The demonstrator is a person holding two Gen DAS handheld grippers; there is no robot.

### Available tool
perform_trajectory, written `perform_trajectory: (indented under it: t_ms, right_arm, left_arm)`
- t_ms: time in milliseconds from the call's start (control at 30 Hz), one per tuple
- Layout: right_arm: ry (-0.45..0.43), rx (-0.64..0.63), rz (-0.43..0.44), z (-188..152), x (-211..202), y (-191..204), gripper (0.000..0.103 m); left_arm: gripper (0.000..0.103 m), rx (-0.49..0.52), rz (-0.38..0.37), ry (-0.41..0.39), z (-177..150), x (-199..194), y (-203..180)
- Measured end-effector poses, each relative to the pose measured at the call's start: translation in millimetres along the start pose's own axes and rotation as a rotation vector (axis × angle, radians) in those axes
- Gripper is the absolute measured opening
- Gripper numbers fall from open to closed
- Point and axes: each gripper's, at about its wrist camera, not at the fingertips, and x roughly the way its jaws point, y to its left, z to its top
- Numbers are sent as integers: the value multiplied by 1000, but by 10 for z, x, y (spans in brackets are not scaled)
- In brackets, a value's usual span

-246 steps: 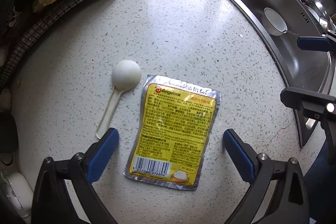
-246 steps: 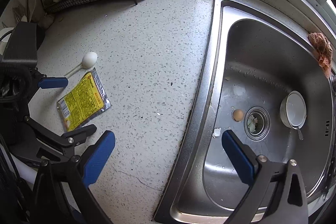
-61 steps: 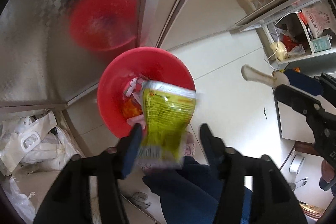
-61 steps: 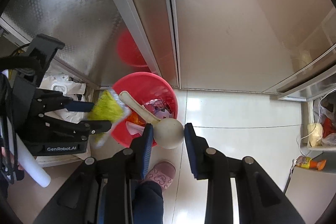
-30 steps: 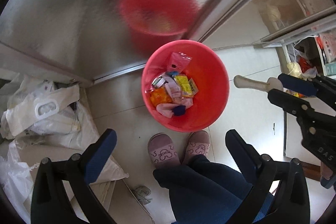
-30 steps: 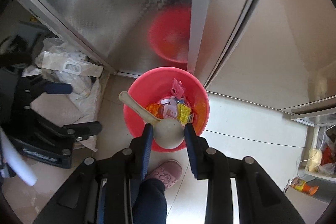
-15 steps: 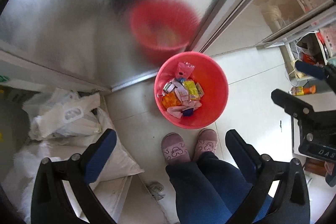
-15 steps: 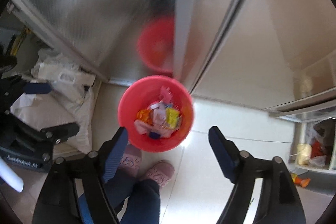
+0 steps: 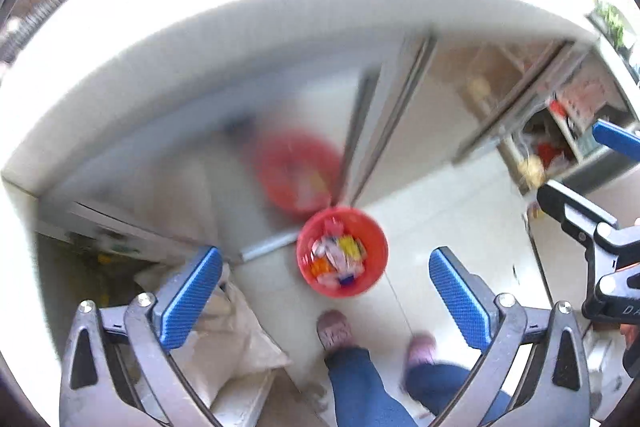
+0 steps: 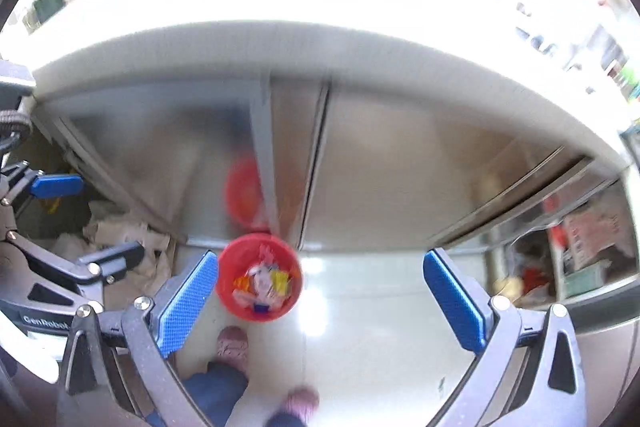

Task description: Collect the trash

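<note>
A red trash bin (image 9: 342,251) stands on the floor far below, by the steel cabinet doors, with wrappers and a yellow packet inside; it also shows in the right wrist view (image 10: 259,277). My left gripper (image 9: 325,301) is open and empty, high above the bin. My right gripper (image 10: 320,301) is open and empty too, its left finger beside the bin in the image. Both views are blurred. The right gripper also shows at the right edge of the left wrist view (image 9: 592,179).
The white countertop edge (image 9: 240,23) arcs across the top, also in the right wrist view (image 10: 320,39). Steel cabinet doors (image 10: 400,163) reflect the bin. White bags (image 9: 224,339) lie on the floor at left. The person's slippered feet (image 9: 334,331) stand below the bin. Shelves with clutter (image 9: 560,131) are at right.
Both grippers have risen and pulled back from the bin, which looks smaller; the countertop edge has come into view. The packet and the spoon went into the bin earlier.
</note>
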Motion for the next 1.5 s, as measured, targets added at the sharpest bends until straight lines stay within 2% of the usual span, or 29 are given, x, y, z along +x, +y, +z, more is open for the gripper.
perform_trajectory:
  t_ms: [167,333,600,667,767,833,900,1033,1200,1500]
  right_arm:
    - [-135,-17,-2,142,-796,-222,102]
    - [-286,-32,-3,88,-1681,-503,102]
    - [-426,-60,-4,-160,-2774,-776,102]
    - [-449,-64,-1,-182,-2934,-837,102]
    - [-492,-57,-13,-186,-3202,-848,102]
    - [-508,-40,-14,-174,-3209,-849,102]
    - [-540,-17,-32,-172,-3323,-840,102]
    - [-600,27,-50,-191,-3386,-767,102]
    - [-589,62,-54,-248,-3468,-610,102]
    - [-557,110,-93,-405,-3461,-334,102]
  left_arm:
    - [103,-36,35,-174,91,-892,-209]
    - [103,-91,70,-323,-28,-1746,-558]
    - [103,-154,77,-461,-251,-2775,-974]
    - [103,-165,67,-482,-254,-2951,-1018]
    - [103,-156,94,-517,-253,-3219,-1088]
    - [103,-174,115,-542,-295,-3384,-1089]
    - [103,-200,102,-578,-349,-3528,-1078]
    - [103,-194,113,-605,-434,-3728,-1096]
    - [103,-184,88,-622,-545,-3872,-969]
    - [103,-134,70,-607,-728,-3865,-789]
